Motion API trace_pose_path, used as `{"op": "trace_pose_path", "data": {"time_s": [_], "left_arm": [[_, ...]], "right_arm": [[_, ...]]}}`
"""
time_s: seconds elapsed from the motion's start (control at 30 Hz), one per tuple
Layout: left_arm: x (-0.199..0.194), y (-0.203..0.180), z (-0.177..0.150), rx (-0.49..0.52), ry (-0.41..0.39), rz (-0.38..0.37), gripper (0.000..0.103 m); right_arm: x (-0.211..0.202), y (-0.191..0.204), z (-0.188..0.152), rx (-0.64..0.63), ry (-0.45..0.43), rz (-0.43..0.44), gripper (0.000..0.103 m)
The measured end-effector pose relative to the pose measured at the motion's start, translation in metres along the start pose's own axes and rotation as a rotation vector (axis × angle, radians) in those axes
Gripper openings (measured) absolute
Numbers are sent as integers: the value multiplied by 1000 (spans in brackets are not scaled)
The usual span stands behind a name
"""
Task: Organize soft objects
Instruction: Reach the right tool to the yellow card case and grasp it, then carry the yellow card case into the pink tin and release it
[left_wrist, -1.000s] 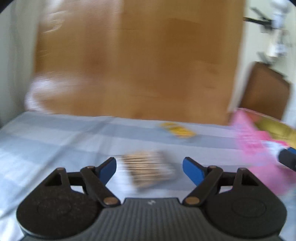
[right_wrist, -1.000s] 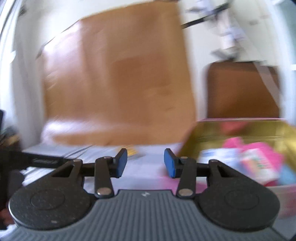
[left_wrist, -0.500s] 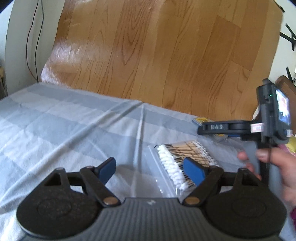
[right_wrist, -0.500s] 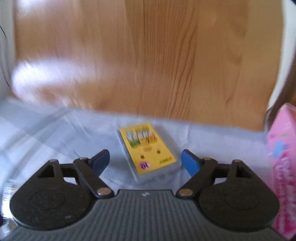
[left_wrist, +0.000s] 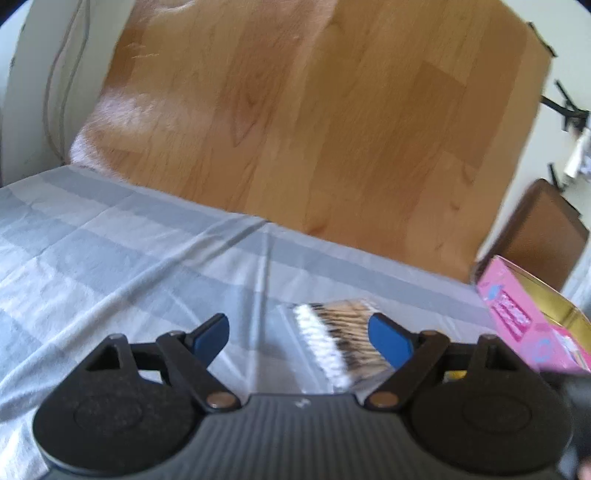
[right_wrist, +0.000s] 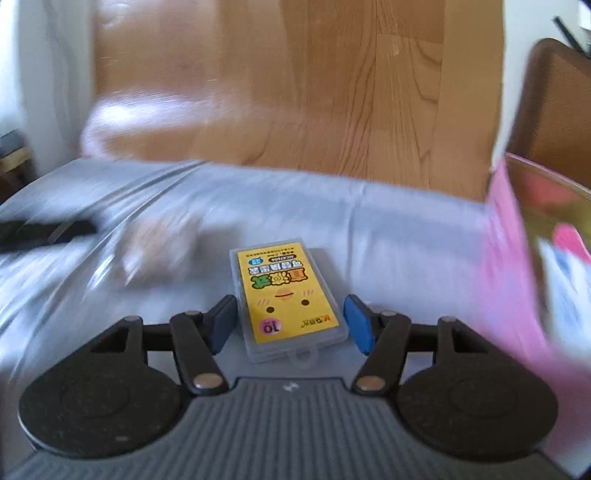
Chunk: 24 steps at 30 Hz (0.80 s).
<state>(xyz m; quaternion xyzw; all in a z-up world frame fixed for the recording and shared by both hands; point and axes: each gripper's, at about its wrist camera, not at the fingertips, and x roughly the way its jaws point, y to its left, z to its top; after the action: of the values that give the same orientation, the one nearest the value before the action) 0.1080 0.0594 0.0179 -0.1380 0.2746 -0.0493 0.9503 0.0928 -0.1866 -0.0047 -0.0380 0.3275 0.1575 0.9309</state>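
The right gripper is hanging with its jaws spread wide on either side of the yellow-labelled clear case, the pads just beside the case's long edges and not yet pressing on it. The case is lying flat on the grey striped bedsheet, its long axis running near to far along the line of the fingers, tilted slightly left at the far end; its small hang tab is pointing toward the camera, and the print is reading upside down from here.

The left gripper is likewise released, jaws well apart and holding nothing. Between and just beyond them is lying the clear bag of cotton swabs, flat on the sheet; the swabs themselves are running left-near to right-far, white tips toward the left, while the row of tips is stretching from far-left to near-right. The right pad is overlapping the bag's right side in view — whether it is touching I cannot tell.

To the right, the pink box with a gold interior is standing open, with several pink and pale items already inside. So, as I judge it, part of the sorting is done; the case and the swab bag are both waiting on the bed, ungrasped.
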Motion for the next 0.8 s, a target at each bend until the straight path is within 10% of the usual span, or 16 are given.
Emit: {"op": "trace_pose_path", "data": {"time_s": [0.27, 0.47, 0.57, 0.67, 0.8], "left_arm": [[-28, -63, -24, 104, 128, -169, 84], [-37, -129, -57, 111, 402, -407, 78], [-28, -147, -66, 64, 509, -478, 66], [-17, -165, -68, 22, 573, -534, 27], [-4, -191, -68, 56, 601, -526, 21]], "right_arm": [[-121, -28, -97, 136, -79, 3, 65], [-143, -61, -125, 437, -158, 116, 65], [-141, -92, -134, 635, -173, 250, 63], [-142, -95, -136, 662, -182, 291, 61], [-148, -76, -131, 535, -217, 193, 60]]}}
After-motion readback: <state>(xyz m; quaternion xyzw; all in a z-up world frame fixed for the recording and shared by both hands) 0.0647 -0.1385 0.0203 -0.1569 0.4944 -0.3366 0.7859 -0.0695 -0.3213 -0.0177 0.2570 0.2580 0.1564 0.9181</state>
